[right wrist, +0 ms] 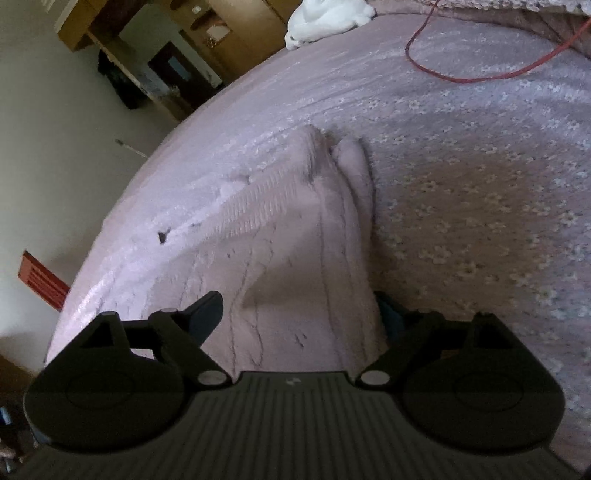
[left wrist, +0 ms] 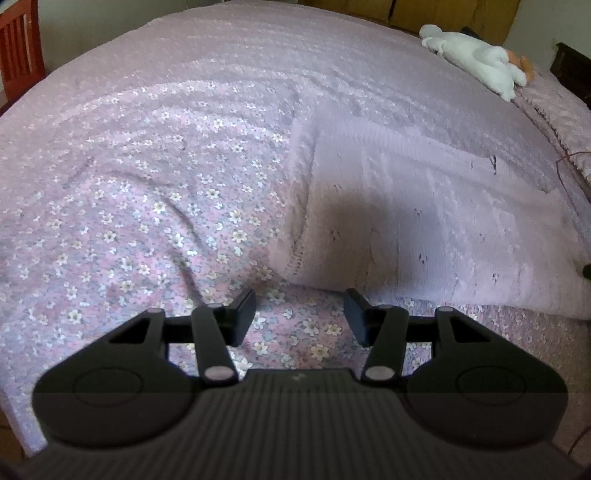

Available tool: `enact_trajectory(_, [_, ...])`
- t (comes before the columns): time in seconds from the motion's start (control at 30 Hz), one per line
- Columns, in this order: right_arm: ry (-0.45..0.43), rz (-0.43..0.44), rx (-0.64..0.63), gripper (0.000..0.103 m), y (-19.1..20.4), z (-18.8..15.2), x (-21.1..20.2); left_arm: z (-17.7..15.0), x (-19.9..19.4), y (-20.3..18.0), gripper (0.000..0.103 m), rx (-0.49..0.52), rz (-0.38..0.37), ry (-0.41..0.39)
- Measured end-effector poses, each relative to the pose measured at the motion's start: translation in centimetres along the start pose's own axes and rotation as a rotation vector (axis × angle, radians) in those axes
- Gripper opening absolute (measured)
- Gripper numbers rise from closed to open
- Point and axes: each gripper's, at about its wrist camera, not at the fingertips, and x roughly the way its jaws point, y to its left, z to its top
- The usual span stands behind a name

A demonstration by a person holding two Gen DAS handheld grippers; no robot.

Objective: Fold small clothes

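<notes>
A pale pink knitted sweater lies on a bed covered with a pink sheet printed with small white flowers. In the left wrist view the left tongs stand wide apart with nothing between them, hovering over bare sheet just beside the near edge of the sweater, whose ribbed border runs down the side closest to them. A dark shadow falls across the near part of the knit. In the right wrist view the right tongs are also spread wide, and the sweater rises between the two fingers in a tented fold that narrows toward its far end; the knit fills the gap and covers most of the right finger, but whether either finger presses on the cloth cannot be told. That view is slightly blurred. A white stuffed toy lies near the far edge of the bed, well apart from the sweater, and a red cord loops over the sheet beyond the garment. A red wooden chair and brown wooden furniture stand past the bed.
</notes>
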Motion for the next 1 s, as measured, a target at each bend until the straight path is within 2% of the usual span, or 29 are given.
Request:
enact_trajectory(0.23, [-0.034,0.104,0.102,0.092,-1.1,0.7,1.3,0.1,0.3,-0.4,0.055,0.017,0.001,0.0])
enact_trajectory(0.33, [-0.044,0.123,0.114,0.084,-1.2,0.9,1.9,0.1,0.5,-0.6,0.055,0.02,0.002,0.005])
enact_trajectory(0.47, [-0.042,0.049,0.111,0.044,-1.3,1.1,2.3,0.0,0.4,-0.7,0.055,0.026,0.001,0.005])
enact_trajectory(0.5, [-0.042,0.045,0.126,0.038,-1.5,1.1,2.4,0.1,0.4,-0.7,0.055,0.026,0.001,0.005])
enact_trajectory(0.57, [-0.045,0.067,0.156,0.033,-1.9,1.3,2.2,0.1,0.3,-0.6,0.055,0.026,0.001,0.003])
enact_trajectory(0.77, [-0.091,0.125,0.065,0.03,1.7,2.6,0.9,0.7,-0.4,0.0,0.055,0.038,0.016,-0.015])
enact_trajectory(1.0, [-0.069,0.16,-0.161,0.029,10.3,4.6,1.2,2.0,-1.7,1.5,0.055,0.035,0.03,-0.049])
